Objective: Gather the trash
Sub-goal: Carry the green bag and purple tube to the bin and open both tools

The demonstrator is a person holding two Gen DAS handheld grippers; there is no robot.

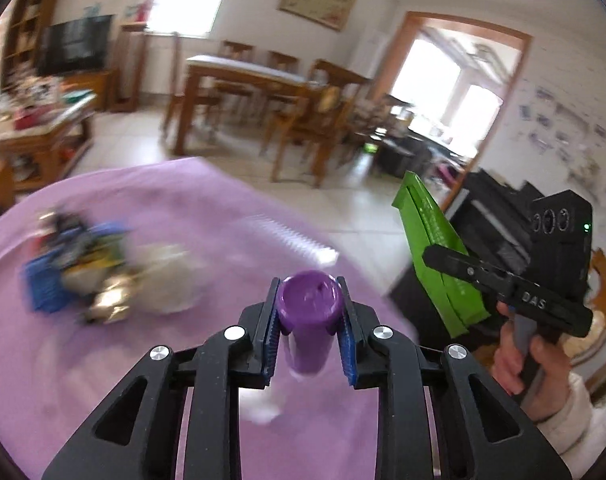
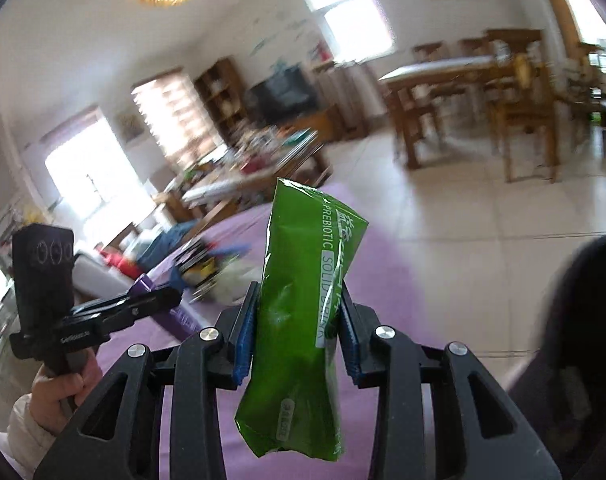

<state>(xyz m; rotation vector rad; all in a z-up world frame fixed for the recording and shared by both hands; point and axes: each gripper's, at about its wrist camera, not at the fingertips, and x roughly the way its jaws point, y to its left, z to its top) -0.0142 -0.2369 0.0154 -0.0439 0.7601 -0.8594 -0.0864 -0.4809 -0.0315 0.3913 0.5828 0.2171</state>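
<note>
A purple cloth (image 1: 163, 208) fills the lower half of the left wrist view, with a blurred heap of litter at its left side: a blue basket (image 1: 49, 284) stuffed with wrappers and a pale crumpled bag (image 1: 171, 280) just beside it. Beyond the cloth, in the upper middle of the frame, stand a wooden dining table (image 1: 259, 76) and chairs on a tiled floor; a television (image 1: 77, 42) sits at upper left and a doorway (image 1: 459, 92) at upper right. A cluttered low table (image 1: 43, 128) lies at the left edge. Nothing stands between either tool and the cloth.

At lower centre, the left gripper (image 1: 309, 312) has its blue pads (image 1: 349, 344) drawn in close and pressing on both sides of a small purple tube (image 1: 308, 320), its round cap facing the camera, raised over the cloth.

In the right wrist view, the right gripper (image 2: 299, 332) clamps a green drink packet (image 2: 303, 304) about mid-length, the pads narrowly spaced against its sides; the packet stands nearly upright at centre frame, top tilted slightly right, lower end hanging below the fingers. The same packet shows at the right of the left wrist view, and a hand (image 1: 531, 364) grips the handle there. A dark rounded shape (image 2: 575, 352) crowds the lower right.
</note>
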